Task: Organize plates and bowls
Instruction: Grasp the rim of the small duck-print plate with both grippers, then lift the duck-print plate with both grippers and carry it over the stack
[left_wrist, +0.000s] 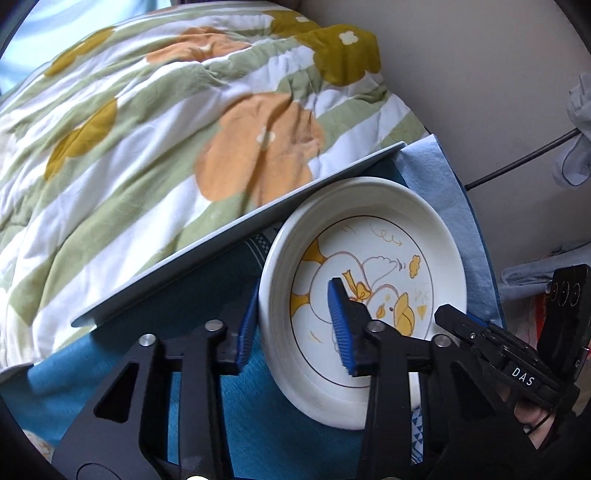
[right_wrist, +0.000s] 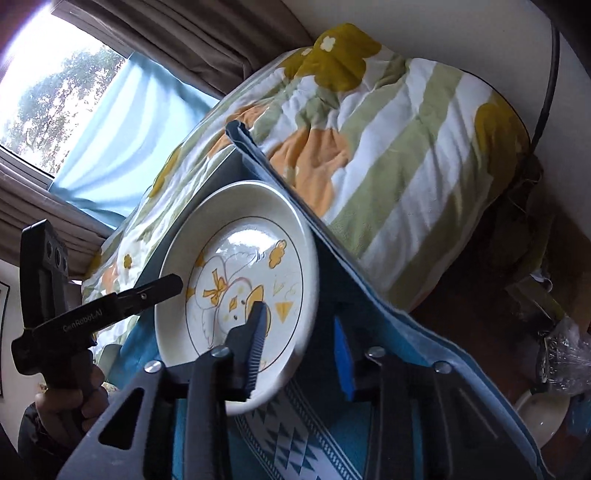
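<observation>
Now, plate (left_wrist: 351, 192): white with a yellow duck drawing, lying on the blue cloth (left_wrist: 258, 424), far rim just beside a pale board (left_wrist: 221, 243).
Left gripper (left_wrist: 293, 295): narrowed astride the plate's left rim, outer pad against the edge and inner pad over the well; I cannot tell whether it pinches.
Right gripper (right_wrist: 299, 314): narrowed astride the opposite rim, one finger over the duck; the outer pad stands clear of the edge, cloth showing between, so nothing is pinched.
In the way: the board hems the plate on the bed side.
Around: a flowered quilt (left_wrist: 147, 147) beyond the board, a curtain (right_wrist: 129, 129) by the window (right_wrist: 48, 92), a dark cable (left_wrist: 517, 162) on the wall.
Bowl (right_wrist: 539, 413): white, low at the right, well apart from the plate.
</observation>
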